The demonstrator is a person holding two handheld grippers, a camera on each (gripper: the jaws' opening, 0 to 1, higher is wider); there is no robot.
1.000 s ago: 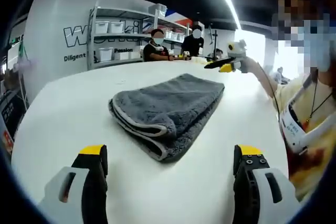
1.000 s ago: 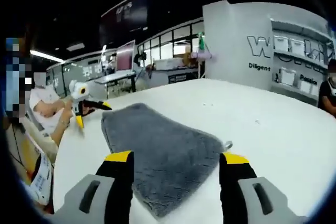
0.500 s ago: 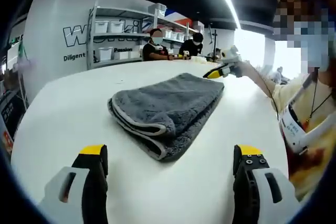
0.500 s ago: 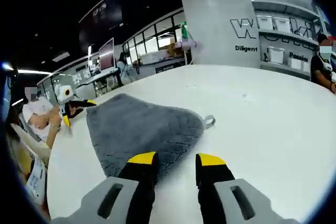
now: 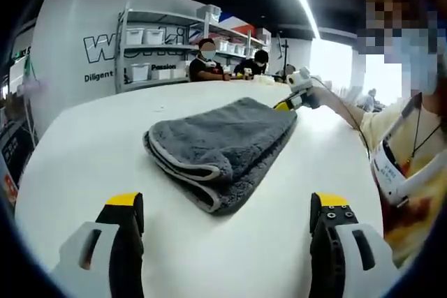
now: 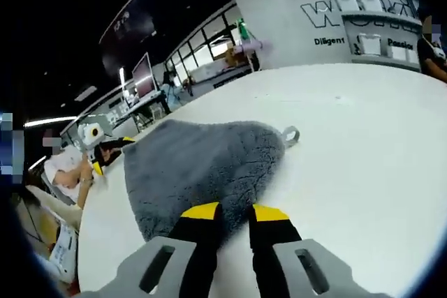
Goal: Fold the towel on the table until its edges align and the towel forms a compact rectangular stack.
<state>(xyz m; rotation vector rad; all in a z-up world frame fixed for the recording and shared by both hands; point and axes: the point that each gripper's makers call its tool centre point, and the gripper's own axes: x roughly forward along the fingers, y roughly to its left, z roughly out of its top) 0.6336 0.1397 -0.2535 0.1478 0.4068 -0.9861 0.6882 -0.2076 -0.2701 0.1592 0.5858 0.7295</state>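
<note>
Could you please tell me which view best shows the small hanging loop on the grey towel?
The right gripper view: the hanging loop lies plainly on the white table at the towel corner. The left gripper view shows the towel's folded layers instead.

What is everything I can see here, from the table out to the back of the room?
towel: one, grey, folded into layers, in the middle of the table
hanging loop: one, grey, at a towel corner, lying on the table
table: one, white, under the towel
shelving: one rack, grey, holding white bins, against the back wall
people: two, in dark tops, at the far edge of the table
left claw: one, black with yellow tips, jaws wide apart, short of the towel's near folded edge
right claw: one, black with yellow tips, jaws nearly together at the towel's edge
person's arm: one, reaching out with the right claw
</note>
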